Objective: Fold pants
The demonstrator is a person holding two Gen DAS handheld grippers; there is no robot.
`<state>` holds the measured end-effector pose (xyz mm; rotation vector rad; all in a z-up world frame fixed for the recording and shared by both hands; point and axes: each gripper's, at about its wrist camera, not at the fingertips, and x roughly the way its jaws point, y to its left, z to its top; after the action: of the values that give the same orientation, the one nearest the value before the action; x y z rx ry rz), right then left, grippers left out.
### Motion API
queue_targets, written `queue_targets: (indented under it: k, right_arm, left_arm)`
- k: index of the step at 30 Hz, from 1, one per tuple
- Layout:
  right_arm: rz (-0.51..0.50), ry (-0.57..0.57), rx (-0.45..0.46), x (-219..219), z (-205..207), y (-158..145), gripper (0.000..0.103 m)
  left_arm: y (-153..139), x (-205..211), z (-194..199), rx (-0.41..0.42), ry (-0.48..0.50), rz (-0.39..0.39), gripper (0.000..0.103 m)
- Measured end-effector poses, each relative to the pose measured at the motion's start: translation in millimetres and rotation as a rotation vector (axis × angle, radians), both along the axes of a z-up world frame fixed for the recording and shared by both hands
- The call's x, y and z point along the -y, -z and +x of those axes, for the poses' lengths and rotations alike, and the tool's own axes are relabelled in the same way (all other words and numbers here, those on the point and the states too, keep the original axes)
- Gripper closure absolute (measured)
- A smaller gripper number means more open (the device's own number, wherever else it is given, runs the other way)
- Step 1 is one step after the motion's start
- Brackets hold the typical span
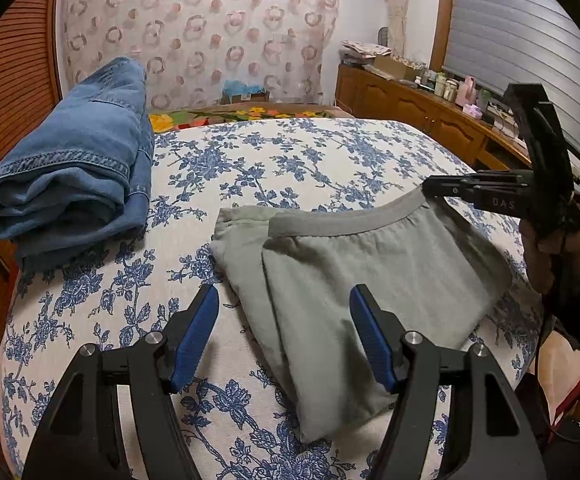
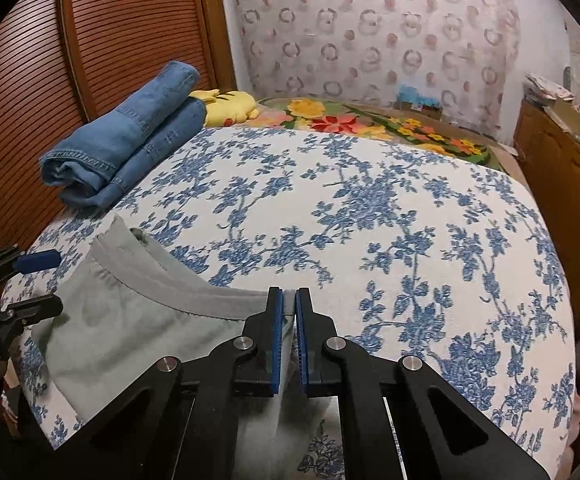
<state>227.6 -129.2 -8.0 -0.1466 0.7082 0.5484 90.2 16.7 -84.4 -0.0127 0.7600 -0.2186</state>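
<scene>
Folded grey-green pants (image 1: pixel 354 280) with a grey elastic waistband (image 1: pixel 342 220) lie on the flowered bedspread (image 1: pixel 282 152). My left gripper (image 1: pixel 284 304) hovers open over their near-left edge, blue pads wide apart with nothing between them. My right gripper (image 2: pixel 289 304) is shut on the right end of the waistband (image 2: pixel 194 288), and the cloth (image 2: pixel 130 328) is lifted a little there. In the left wrist view the right gripper (image 1: pixel 430 188) reaches in from the right, pinching the waistband corner. The left gripper's blue pad (image 2: pixel 38 260) shows at the left edge of the right wrist view.
Folded blue jeans (image 1: pixel 74 168) lie at the far left of the bed beside a slatted wooden wardrobe (image 2: pixel 90 40). A yellow plush toy (image 2: pixel 230 106) and a flowered blanket (image 2: pixel 370 122) sit at the far end. A wooden sideboard (image 1: pixel 418 108) with clutter runs along the right.
</scene>
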Motion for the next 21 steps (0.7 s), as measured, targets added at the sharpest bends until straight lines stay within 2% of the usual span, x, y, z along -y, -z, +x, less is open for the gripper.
queue_targets:
  k: [6,12,17,21]
  right_arm:
    - [-0.021,-0.001,0.007,-3.8,-3.1,0.3,0.097]
    - [0.001,-0.003,0.020,2.1,-15.3,-10.4,0.095]
    - [0.005,-0.020,0.024,9.5,-33.1,-15.1,0.082]
    - [0.015,-0.027,0.009,16.6,-45.9,-15.0,0.077]
  left_arm:
    - [0.7,-0.6,0.1,-0.001,-0.004,-0.002,0.034]
    - [1.0,-3.7,-1.5,0.002,-0.011,-0.004,0.034]
    - [1.2,-4.8,-3.5,0.003,-0.007,-0.004,0.034]
    - [1.3,-4.1,-4.6,0.001,-0.009,-0.002,0.034]
